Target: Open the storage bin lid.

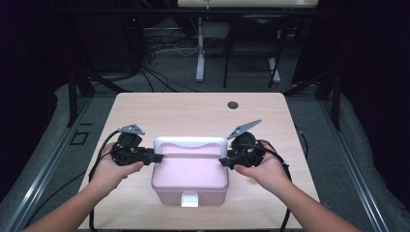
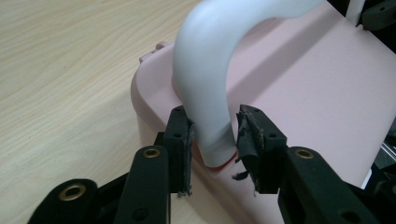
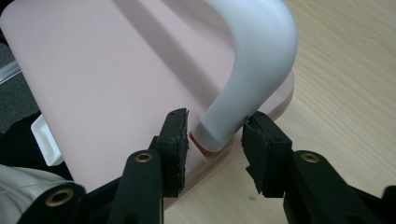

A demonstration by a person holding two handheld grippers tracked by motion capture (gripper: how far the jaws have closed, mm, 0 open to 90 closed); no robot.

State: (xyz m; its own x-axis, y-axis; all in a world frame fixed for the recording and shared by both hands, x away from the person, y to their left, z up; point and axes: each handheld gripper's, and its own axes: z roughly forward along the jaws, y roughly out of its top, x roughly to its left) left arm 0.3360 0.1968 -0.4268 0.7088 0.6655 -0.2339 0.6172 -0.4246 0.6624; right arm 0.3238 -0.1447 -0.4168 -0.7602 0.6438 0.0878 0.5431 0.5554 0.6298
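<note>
A pink box (image 1: 190, 176) is sitting between both grippers, its white handle (image 1: 190, 143) running crosswise from one to the other. The left gripper (image 2: 212, 140) and right gripper (image 3: 215, 137) are each straddling a handle foot — jaws parted, neither clamping yet, both equally near.

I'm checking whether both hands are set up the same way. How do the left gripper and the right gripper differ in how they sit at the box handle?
The left gripper has its jaws close against the white handle; the right gripper leaves a gap on each side. The left gripper's grey plate lies flatter; the right gripper's tilts up. Both straddle a handle end on the pink box.
</note>
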